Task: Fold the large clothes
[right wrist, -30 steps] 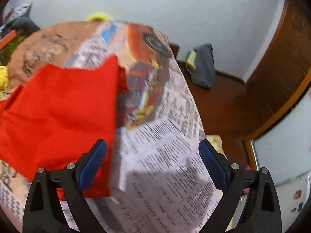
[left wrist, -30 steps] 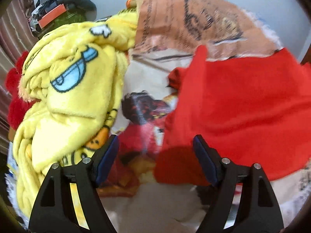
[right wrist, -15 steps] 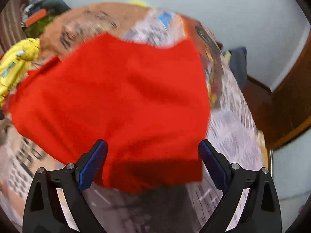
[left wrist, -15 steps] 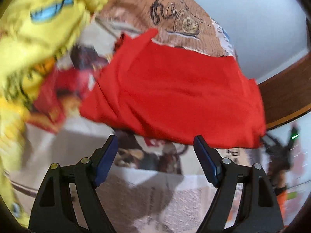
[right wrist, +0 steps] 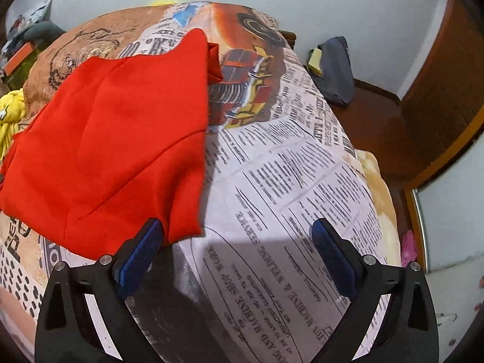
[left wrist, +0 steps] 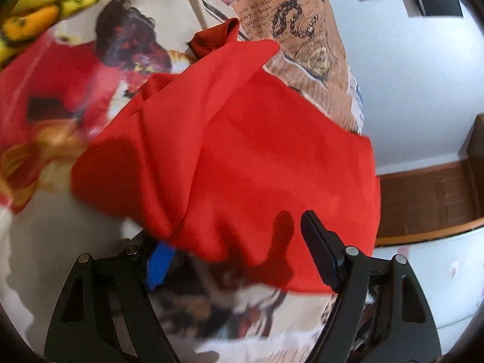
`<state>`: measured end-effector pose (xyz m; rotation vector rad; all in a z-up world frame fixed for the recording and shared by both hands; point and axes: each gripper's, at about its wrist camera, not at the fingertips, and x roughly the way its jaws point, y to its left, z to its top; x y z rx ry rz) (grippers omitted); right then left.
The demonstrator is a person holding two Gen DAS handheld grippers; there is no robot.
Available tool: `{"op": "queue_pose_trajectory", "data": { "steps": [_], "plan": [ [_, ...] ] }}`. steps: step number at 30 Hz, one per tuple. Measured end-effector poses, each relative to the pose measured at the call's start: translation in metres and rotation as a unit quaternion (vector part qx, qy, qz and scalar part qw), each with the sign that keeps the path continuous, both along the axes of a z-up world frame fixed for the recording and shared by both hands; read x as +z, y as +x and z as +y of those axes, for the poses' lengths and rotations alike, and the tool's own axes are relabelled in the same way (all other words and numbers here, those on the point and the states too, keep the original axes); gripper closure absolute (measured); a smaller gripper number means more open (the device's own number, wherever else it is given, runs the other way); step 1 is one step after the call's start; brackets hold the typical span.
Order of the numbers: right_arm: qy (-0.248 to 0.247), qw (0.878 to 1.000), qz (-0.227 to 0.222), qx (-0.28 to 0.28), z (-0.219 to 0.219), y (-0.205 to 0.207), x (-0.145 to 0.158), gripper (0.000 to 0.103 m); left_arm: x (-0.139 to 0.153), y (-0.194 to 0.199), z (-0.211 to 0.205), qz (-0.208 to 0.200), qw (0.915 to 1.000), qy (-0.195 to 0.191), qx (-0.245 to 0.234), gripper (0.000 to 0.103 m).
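Lying rumpled, red garment (right wrist: 115, 139) on newsprint bedsheet (right wrist: 287, 181).

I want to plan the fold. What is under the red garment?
The red garment lies on a bedspread printed like newspaper with cartoon pictures. Whether anything else lies beneath it cannot be seen; the cloth covers that part.

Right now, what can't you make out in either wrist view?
- Left wrist view: the left finger of the left gripper is partly under the red cloth; whether it touches is unclear.
- Left wrist view: the bedspread print at left is motion-blurred.
- Right wrist view: the red cloth's left side is cut off by the frame edge.
- Right wrist view: the dark bag on the floor is too small to identify.
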<state>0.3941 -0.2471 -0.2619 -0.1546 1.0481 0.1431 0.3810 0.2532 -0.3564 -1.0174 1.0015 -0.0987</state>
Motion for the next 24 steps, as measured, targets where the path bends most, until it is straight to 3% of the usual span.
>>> {"op": "queue_pose_trajectory", "data": {
  "steps": [8, 11, 13, 15, 18, 21, 24],
  "plan": [
    [-0.002, 1.0, -0.018, 0.006, 0.005, -0.007, 0.017, 0.005, -0.003, 0.042, -0.008, -0.008, 0.9995, 0.02, 0.022, 0.025],
    [0.008, 1.0, -0.023, 0.01, 0.009, -0.008, 0.026, 0.005, -0.008, 0.052, -0.001, 0.004, 0.9987, 0.009, 0.05, 0.043],
    [0.01, 0.999, -0.03, 0.012, 0.012, -0.01, 0.032, 0.005, -0.011, 0.054, 0.004, 0.01, 0.9979, 0.005, 0.063, 0.067],
    [0.016, 0.999, -0.037, 0.015, 0.017, -0.01, 0.039, 0.005, -0.016, 0.055, 0.012, 0.02, 0.997, -0.01, 0.074, 0.083],
    [0.029, 0.998, -0.039, 0.03, 0.028, -0.009, 0.047, 0.005, -0.009, 0.053, 0.016, 0.012, 0.9971, -0.012, 0.075, 0.089],
    [0.037, 0.997, -0.047, 0.049, 0.046, -0.008, 0.056, 0.005, 0.018, 0.05, 0.012, -0.009, 0.9972, 0.042, 0.06, 0.092],
    [0.043, 0.995, -0.054, 0.074, 0.07, -0.003, 0.063, 0.005, 0.06, 0.04, 0.009, -0.058, 0.9927, 0.094, 0.05, 0.1]
  ]
}}
